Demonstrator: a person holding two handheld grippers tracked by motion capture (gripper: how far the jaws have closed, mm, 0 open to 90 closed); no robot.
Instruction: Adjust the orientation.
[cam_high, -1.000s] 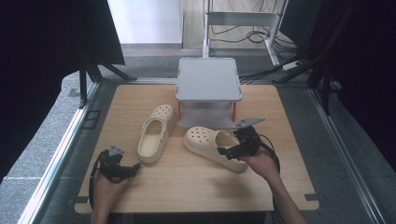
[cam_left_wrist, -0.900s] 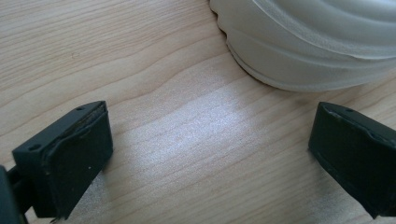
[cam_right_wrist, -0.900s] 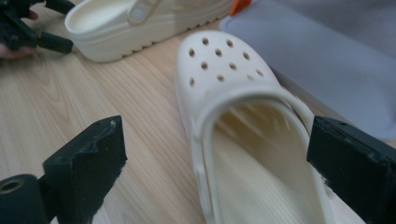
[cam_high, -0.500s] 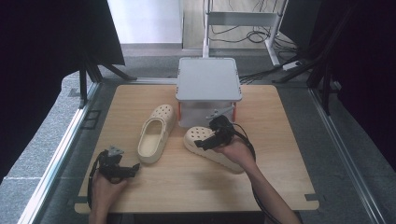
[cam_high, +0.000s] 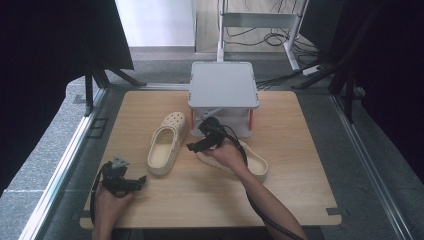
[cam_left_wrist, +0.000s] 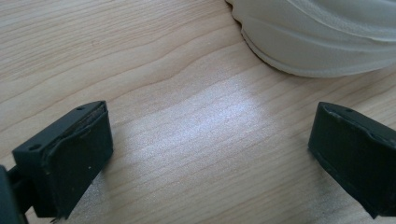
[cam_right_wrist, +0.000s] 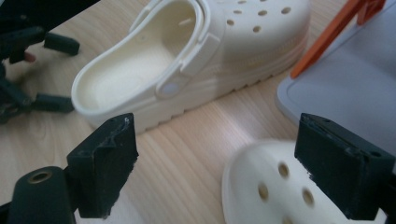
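On the wooden table (cam_high: 300, 125) lie two cream clogs side by side in front of a grey box (cam_high: 223, 95) with orange latches that stands at the table's far middle. The left clog (cam_high: 167, 142) points its holed toe toward the box and its open heel toward the person. The right clog (cam_high: 245, 160) lies at an angle, its toe end under the person's right hand (cam_high: 225, 155). The right gripper (cam_high: 200, 146) hangs over that toe, between the two clogs and just in front of the box; its own view shows its jaws spread wide with nothing between them, the holed toe (cam_right_wrist: 275, 186) of the right clog below and the left clog (cam_right_wrist: 196, 60) beyond. The left gripper (cam_high: 131, 182) rests low near the table's near left corner, held by the left hand (cam_high: 107, 200), close to the heel of the left clog; its jaws also stand wide apart over bare wood, with the clog's sole edge (cam_left_wrist: 322, 42) just ahead.
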